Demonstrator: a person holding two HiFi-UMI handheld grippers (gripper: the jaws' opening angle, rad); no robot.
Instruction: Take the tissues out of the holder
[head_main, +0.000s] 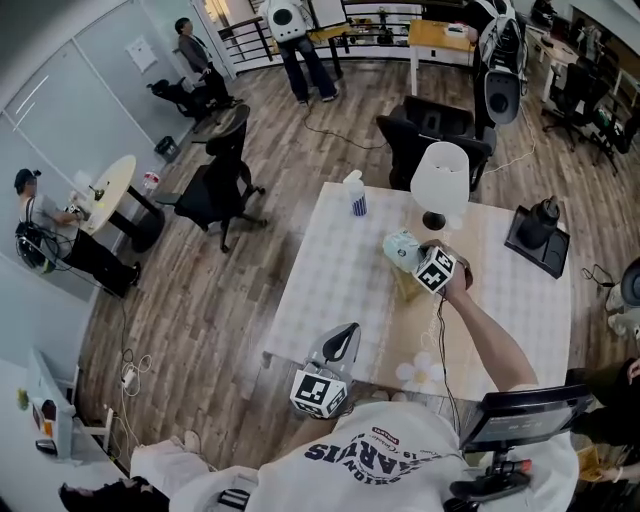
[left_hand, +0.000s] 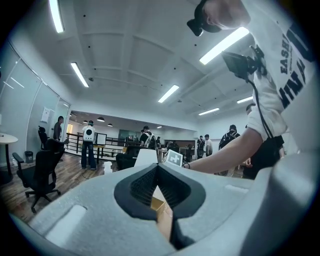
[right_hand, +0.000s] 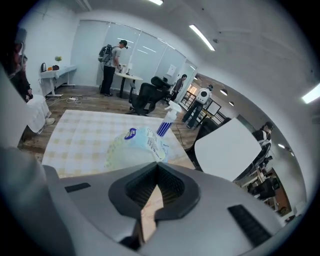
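A soft pale-green tissue pack (head_main: 402, 250) hangs above the middle of the checkered table (head_main: 330, 290). My right gripper (head_main: 418, 258) is shut on it. In the right gripper view the pack (right_hand: 137, 145) dangles just beyond the closed jaw tips (right_hand: 158, 163), which pinch its wrapper. The wooden holder (head_main: 406, 290) stands right below, partly hidden by the gripper's marker cube. My left gripper (head_main: 345, 332) hovers at the table's near edge, shut with nothing in it. It points level toward the holder, as the left gripper view (left_hand: 157, 166) shows.
A white lamp (head_main: 440, 180) stands just behind the holder and a spray bottle (head_main: 356, 195) at the far left corner. A black device on a dark tray (head_main: 540, 235) sits at the right. Office chairs (head_main: 430, 130) stand beyond the table.
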